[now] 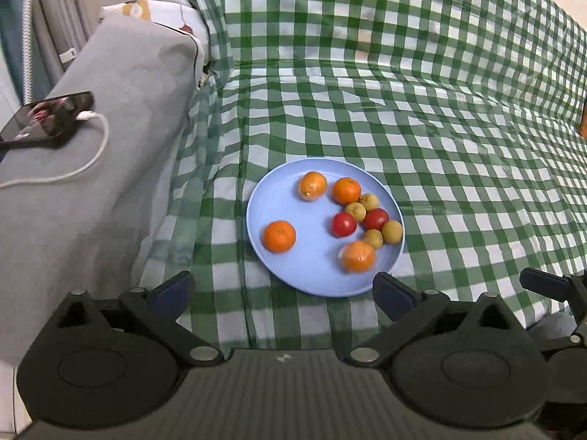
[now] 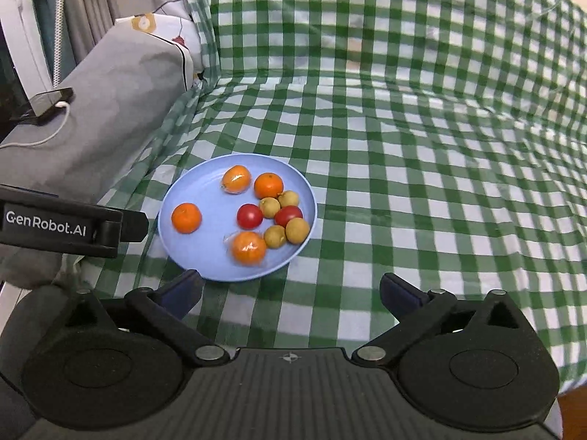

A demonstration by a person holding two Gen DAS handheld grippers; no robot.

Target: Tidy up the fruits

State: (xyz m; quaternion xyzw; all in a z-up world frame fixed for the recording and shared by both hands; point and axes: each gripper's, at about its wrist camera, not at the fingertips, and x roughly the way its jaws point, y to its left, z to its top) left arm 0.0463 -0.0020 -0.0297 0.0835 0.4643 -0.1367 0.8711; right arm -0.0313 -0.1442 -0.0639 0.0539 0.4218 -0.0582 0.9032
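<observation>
A light blue plate [image 1: 279, 198] lies on the green-checked cloth; it also shows in the right wrist view [image 2: 205, 190]. On it are several oranges, two of them in clear wrap, such as the bare orange [image 1: 279, 236] [image 2: 186, 217] apart on the plate's left. Two red tomatoes [image 1: 344, 224] [image 2: 249, 216] and several small yellow-brown fruits [image 1: 392, 231] [image 2: 297, 230] cluster at its right. My left gripper [image 1: 282, 289] is open and empty, just short of the plate's near rim. My right gripper [image 2: 291, 289] is open and empty, near the plate's front right.
A grey cushion [image 1: 110, 128] [image 2: 110, 110] rises left of the plate, with a phone [image 1: 46, 117] [image 2: 47, 105] and white cable on it. The checked cloth [image 1: 440, 128] [image 2: 422, 146] spreads right and up the back. The left gripper's body [image 2: 69, 225] reaches in from the left of the right wrist view.
</observation>
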